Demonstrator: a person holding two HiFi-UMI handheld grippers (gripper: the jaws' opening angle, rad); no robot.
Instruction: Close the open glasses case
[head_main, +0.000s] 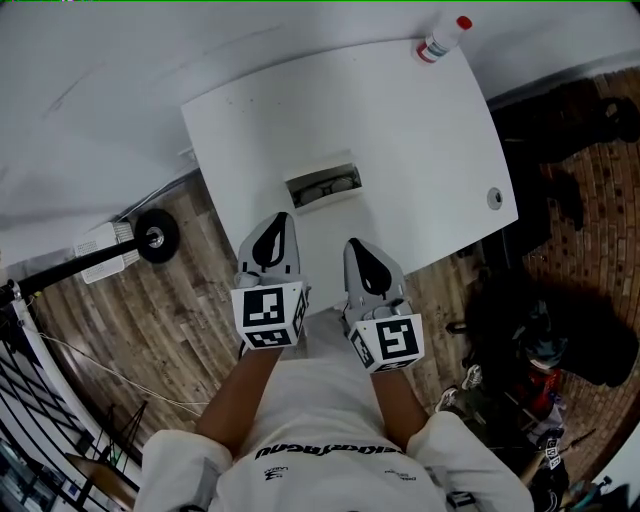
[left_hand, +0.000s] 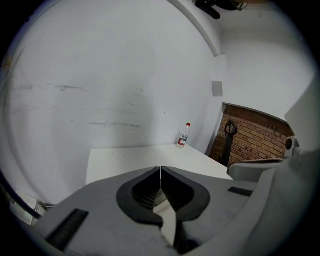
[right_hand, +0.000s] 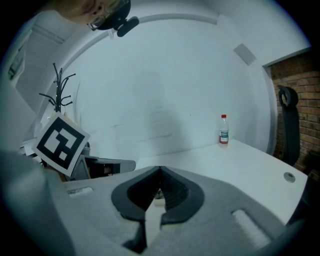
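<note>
The open glasses case (head_main: 322, 187) lies near the middle of the white table (head_main: 420, 130), its grey lid raised and dark glasses inside. My left gripper (head_main: 284, 217) hovers over the table's near edge, just short of the case and slightly to its left, with its jaws closed together and nothing between them. My right gripper (head_main: 352, 244) hangs beside it, a little nearer to me, also shut and empty. In the left gripper view the left gripper (left_hand: 160, 169) points across the table. The right gripper (right_hand: 160, 169) points the same way in its own view.
A small bottle with a red cap (head_main: 443, 38) (left_hand: 184, 135) (right_hand: 223, 130) stands at the table's far right corner. A round cable hole (head_main: 494, 197) is near the right edge. A black wheel (head_main: 157, 235) and dark bags (head_main: 560, 330) lie on the wooden floor.
</note>
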